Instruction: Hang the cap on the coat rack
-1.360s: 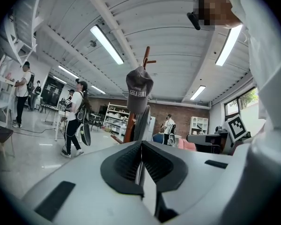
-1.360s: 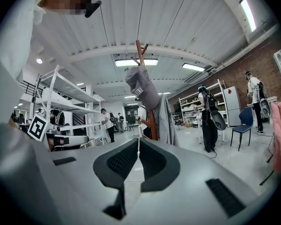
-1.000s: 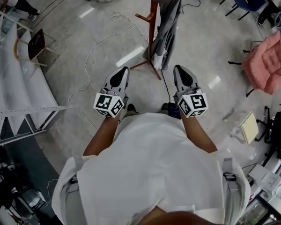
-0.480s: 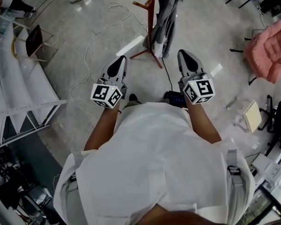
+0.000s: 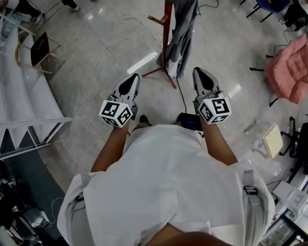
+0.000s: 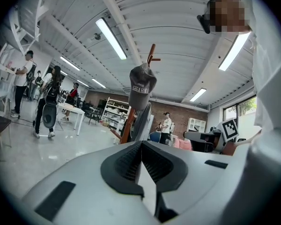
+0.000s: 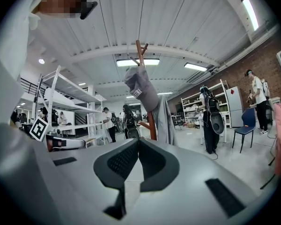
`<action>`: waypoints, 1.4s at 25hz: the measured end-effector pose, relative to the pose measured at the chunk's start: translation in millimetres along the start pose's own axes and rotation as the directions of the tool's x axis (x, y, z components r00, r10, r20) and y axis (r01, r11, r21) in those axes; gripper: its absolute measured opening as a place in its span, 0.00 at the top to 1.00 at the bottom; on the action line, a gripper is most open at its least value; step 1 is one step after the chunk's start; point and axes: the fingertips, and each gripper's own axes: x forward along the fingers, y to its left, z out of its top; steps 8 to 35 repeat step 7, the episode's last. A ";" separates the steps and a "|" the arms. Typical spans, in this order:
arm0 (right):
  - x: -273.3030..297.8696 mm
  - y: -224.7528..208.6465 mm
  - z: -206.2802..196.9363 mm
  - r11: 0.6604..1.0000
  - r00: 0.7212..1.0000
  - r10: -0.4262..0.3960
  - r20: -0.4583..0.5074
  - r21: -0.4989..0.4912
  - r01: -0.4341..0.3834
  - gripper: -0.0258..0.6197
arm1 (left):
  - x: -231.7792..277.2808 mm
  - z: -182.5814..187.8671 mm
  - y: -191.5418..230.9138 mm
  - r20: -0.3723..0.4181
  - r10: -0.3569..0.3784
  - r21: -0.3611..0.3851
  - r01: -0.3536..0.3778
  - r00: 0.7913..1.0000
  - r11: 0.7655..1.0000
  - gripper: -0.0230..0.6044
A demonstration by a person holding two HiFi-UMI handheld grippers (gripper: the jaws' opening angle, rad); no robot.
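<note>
in the head view, the person is holding the left gripper [image 5: 134, 78] and the right gripper [image 5: 199, 72] side by side in front of the body, both pointing at the coat rack [image 5: 166, 32] standing a little way ahead on the floor [image 5: 220, 40]. a grey jacket [image 5: 183, 29] is hanging down the rack's right side. the pulled-back, level pose is likely a resting one, since nothing is being carried.

in the left gripper view, the jaws of the left gripper [image 6: 141, 143] are pressing together at the tips with nothing between them. beyond them, the cap [image 6: 142, 86] is sitting on an upper peg of the rack [image 6: 151, 59], well apart from the gripper, so the task is looking finished.

in the right gripper view, the right gripper [image 7: 138, 140] is likewise closed and empty. the cap [image 7: 139, 86] is hanging near the top of the rack's pole [image 7: 151, 121], above the jacket [image 7: 166, 121].

compared with half a second ago, the grippers are staying in much the same pose, while the rack's foot is showing slightly lower in the head view, probably from a small head tilt.
</note>
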 end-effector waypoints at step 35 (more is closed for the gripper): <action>3.1 21.0 8.3 0.999 0.999 0.043 -0.031 -0.004 -0.043 0.92 | -13.6 2.5 7.3 -0.032 0.023 -0.038 -0.024 0.999 0.999 0.94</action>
